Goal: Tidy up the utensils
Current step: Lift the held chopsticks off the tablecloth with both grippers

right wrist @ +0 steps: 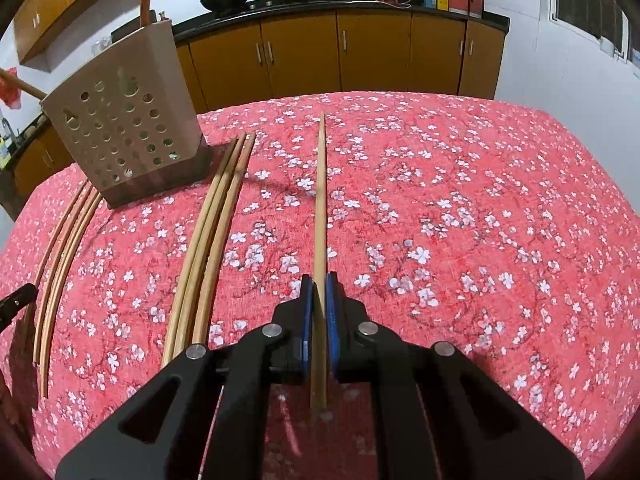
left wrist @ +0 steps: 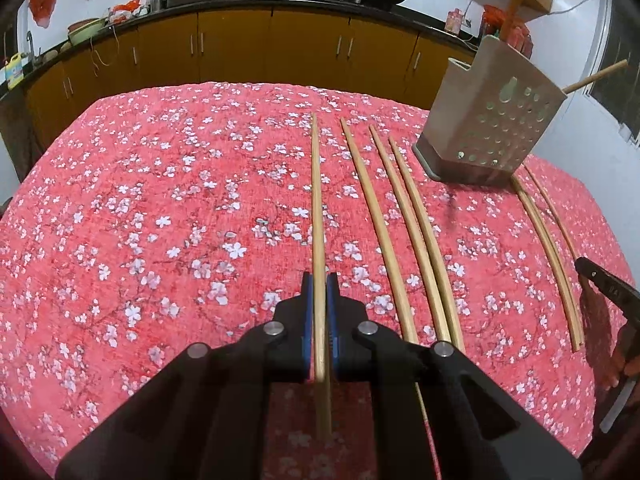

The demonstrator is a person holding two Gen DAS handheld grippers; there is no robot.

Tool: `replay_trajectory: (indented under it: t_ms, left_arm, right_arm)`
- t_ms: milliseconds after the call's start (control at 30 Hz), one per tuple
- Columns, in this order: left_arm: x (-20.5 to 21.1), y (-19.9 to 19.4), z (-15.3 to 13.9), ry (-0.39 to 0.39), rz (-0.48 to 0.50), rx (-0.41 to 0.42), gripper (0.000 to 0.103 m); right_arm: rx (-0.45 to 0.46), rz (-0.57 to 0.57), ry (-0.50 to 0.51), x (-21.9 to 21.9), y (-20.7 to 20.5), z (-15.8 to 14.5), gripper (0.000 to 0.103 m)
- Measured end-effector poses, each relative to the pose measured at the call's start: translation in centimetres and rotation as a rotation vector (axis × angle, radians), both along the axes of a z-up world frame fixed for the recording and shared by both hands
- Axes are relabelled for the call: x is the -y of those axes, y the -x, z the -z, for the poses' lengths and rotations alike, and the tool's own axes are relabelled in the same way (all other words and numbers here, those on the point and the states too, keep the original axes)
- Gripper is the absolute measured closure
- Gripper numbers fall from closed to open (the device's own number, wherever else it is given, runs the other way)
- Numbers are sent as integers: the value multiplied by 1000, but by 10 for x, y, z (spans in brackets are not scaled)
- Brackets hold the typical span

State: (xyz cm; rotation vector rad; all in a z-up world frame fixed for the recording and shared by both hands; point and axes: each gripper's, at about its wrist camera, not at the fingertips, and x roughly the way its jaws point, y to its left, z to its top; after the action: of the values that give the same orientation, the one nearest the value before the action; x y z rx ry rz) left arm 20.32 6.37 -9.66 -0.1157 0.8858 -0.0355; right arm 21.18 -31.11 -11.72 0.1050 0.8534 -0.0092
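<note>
Chopsticks: one clamped in each set of jaws. Left gripper [left wrist: 319, 296] pinches a chopstick [left wrist: 317, 216], right gripper [right wrist: 319, 296] pinches another chopstick [right wrist: 320, 208]; both sticks point forward over the floral red cloth [right wrist: 460, 208] on the desk. Loose chopsticks [left wrist: 404, 232] lie flat on the cloth between the two grippers. Perforated utensil holder [left wrist: 494, 120] stands behind them, tilted in view, with a wooden handle [left wrist: 596, 76] sticking out.
</note>
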Motion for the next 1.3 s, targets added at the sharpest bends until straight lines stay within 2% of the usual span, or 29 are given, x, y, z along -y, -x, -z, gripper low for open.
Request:
replay_trajectory:
  t_ms: [300,733,833,1033,1300]
  left_arm:
    - [8,3,0,-72,-2,-5,94]
    - [6,2,-2,-62,-3,-6,95]
    - [4,0,-5,-44,-3,-17,95]
    - [-3,3,-38,-36,-9,64,95]
    - [-4,12,-83,-21,-19,187,95]
  right_arm:
    - [1,-3,-5,1,4,0,95]
    - [2,1,-31,4,8,-1,95]
    - [28,5,-40,7,11,-10,95]
    - [153,19,-53,18,25,-53,96]
    - [229,33,-62,21,30,-76,96]
